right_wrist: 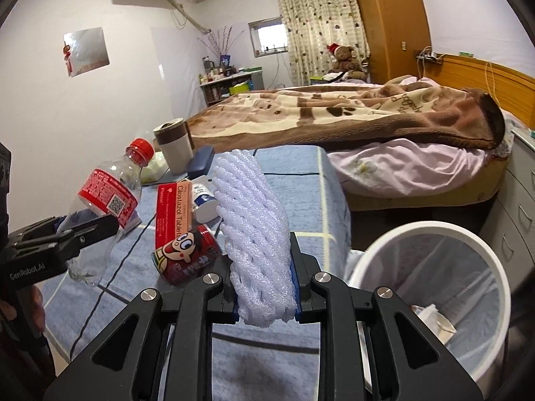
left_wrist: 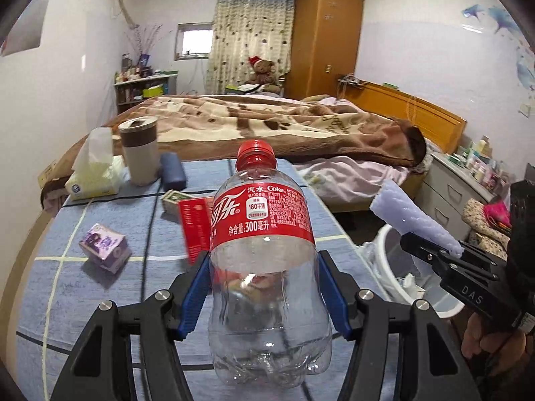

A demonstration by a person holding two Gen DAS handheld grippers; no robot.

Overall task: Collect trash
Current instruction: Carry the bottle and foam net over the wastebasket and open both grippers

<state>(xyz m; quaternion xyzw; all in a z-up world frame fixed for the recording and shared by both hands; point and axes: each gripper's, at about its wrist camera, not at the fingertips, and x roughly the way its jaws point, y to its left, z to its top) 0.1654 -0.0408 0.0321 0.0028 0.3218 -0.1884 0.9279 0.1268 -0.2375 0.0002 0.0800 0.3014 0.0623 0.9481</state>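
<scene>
My left gripper [left_wrist: 264, 287] is shut on an empty clear cola bottle [left_wrist: 264, 240] with a red cap and red label, held upright above the blue tablecloth [left_wrist: 100, 287]. The same bottle [right_wrist: 110, 197] shows tilted at the left of the right wrist view. My right gripper [right_wrist: 264, 287] is shut on a white foam fruit net [right_wrist: 254, 230], lifted over the table's right side; this net [left_wrist: 414, 217] appears at the right of the left wrist view. A white trash bin [right_wrist: 481, 307] with a liner and some paper inside stands just right of the table.
On the table lie a red cartoon can [right_wrist: 187, 257], an orange tablet box [right_wrist: 174, 214], a white pill bottle [right_wrist: 204, 200], a purple carton [left_wrist: 105, 247], a tissue pack [left_wrist: 93, 173], a tumbler [left_wrist: 140, 153] and a blue case [left_wrist: 172, 170]. A bed [left_wrist: 267, 123] stands behind.
</scene>
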